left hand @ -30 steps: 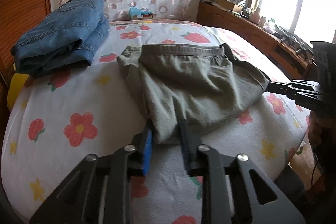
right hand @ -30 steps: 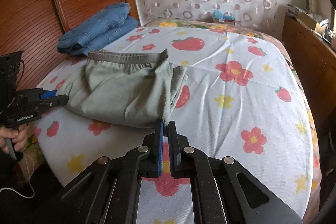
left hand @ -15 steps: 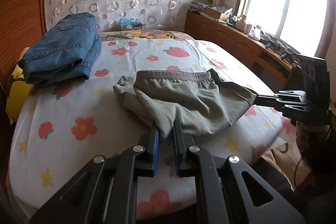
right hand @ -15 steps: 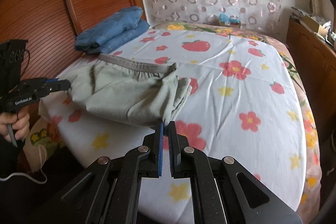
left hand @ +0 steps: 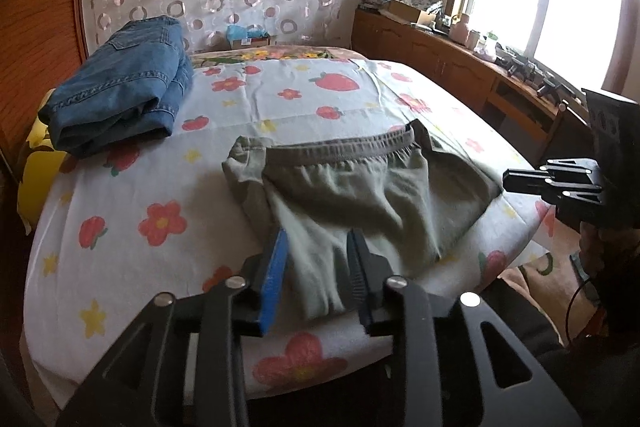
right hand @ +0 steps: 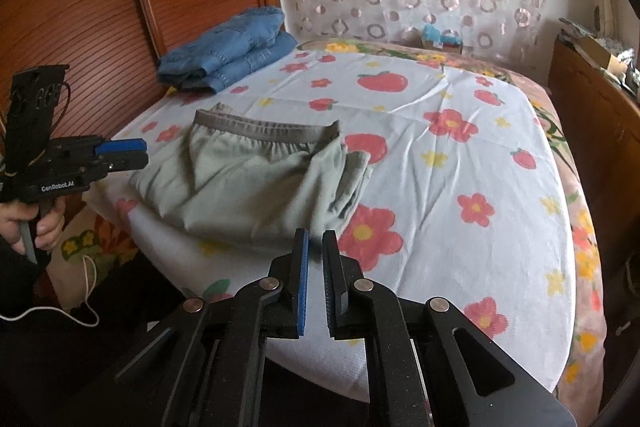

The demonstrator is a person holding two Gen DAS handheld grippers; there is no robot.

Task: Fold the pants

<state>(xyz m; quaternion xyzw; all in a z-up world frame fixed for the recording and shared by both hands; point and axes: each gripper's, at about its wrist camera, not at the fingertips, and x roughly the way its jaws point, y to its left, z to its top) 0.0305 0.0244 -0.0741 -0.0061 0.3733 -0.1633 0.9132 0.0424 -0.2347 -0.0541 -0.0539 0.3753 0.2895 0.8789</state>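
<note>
My left hand-held gripper [left hand: 316, 247] was opening around the green pants [left hand: 360, 195] on the bed [left hand: 120, 187], my right hand-held gripper [right hand: 315, 247] clenched empty beside them.

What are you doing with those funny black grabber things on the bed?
A person is folding a pair of grey-green pants on a flowery bedsheet, using a gripper in each hand. The left gripper is opening, with the near end of the pants lying loose between its fingers. The right gripper is nearly shut at the pants' near edge, gripping nothing that shows. A folded pair of blue jeans already sits at the far corner.
</note>
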